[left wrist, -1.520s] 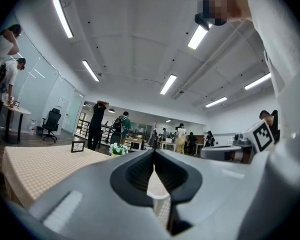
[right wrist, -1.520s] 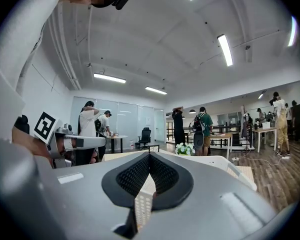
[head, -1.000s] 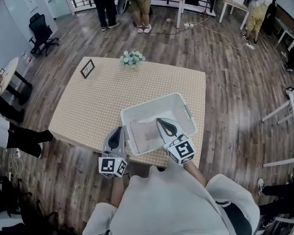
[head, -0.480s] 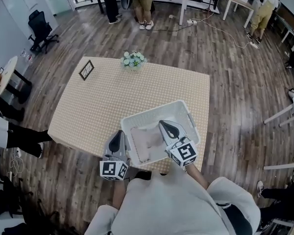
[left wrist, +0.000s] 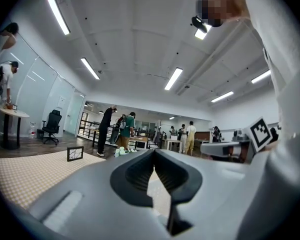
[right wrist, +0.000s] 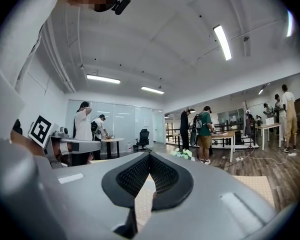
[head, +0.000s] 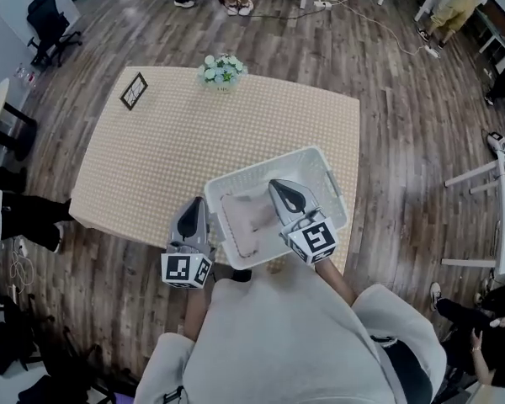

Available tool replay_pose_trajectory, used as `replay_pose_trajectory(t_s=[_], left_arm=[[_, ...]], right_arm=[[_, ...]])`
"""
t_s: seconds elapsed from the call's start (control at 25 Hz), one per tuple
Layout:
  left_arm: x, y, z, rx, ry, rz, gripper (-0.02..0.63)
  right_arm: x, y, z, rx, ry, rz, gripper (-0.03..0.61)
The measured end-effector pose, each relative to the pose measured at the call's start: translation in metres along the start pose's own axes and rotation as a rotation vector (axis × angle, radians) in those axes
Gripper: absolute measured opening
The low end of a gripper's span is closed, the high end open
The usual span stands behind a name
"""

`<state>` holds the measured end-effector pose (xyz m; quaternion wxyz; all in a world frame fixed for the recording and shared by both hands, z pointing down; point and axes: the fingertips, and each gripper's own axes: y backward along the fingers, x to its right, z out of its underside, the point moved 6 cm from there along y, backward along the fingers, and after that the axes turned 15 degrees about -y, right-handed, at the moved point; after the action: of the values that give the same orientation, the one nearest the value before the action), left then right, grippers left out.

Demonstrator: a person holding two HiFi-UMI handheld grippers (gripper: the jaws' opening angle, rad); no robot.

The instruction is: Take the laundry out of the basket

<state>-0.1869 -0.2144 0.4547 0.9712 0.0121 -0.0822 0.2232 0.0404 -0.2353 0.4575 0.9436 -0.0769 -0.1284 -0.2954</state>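
A white plastic laundry basket (head: 326, 179) stands on the near right part of the table. Pale pinkish laundry (head: 251, 219) lies folded flat in its bottom. My right gripper (head: 277, 186) hangs over the basket, above the laundry, with its jaws shut and nothing in them. Just outside the basket's left wall, by the table's near edge, my left gripper (head: 195, 203) is shut and empty too. In the left gripper view the left gripper (left wrist: 154, 153) points level across the table. The right gripper (right wrist: 150, 155) does the same in its own view. Neither gripper view shows the laundry.
The table (head: 151, 158) has a beige checked cloth. A pot of flowers (head: 221, 69) and a small picture frame (head: 135, 91) stand at its far edge. People stand at desks beyond it. An office chair (head: 46, 23) is at the far left, and white tables stand at the right.
Both grippers have moved a little forward and down, the right one further in over the basket. The head view has tipped, so the table sits closer below. Jaws stay shut.
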Motion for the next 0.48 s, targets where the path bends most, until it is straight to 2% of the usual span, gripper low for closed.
replay_pose_trajectory(t_s=[0.48], left_arm=[[-0.01,-0.003,0.044,-0.114,0.067,0.01,0.011]], right_arm=[[0.01,-0.028,0.03,-0.107,-0.056,0.003,-0.002]])
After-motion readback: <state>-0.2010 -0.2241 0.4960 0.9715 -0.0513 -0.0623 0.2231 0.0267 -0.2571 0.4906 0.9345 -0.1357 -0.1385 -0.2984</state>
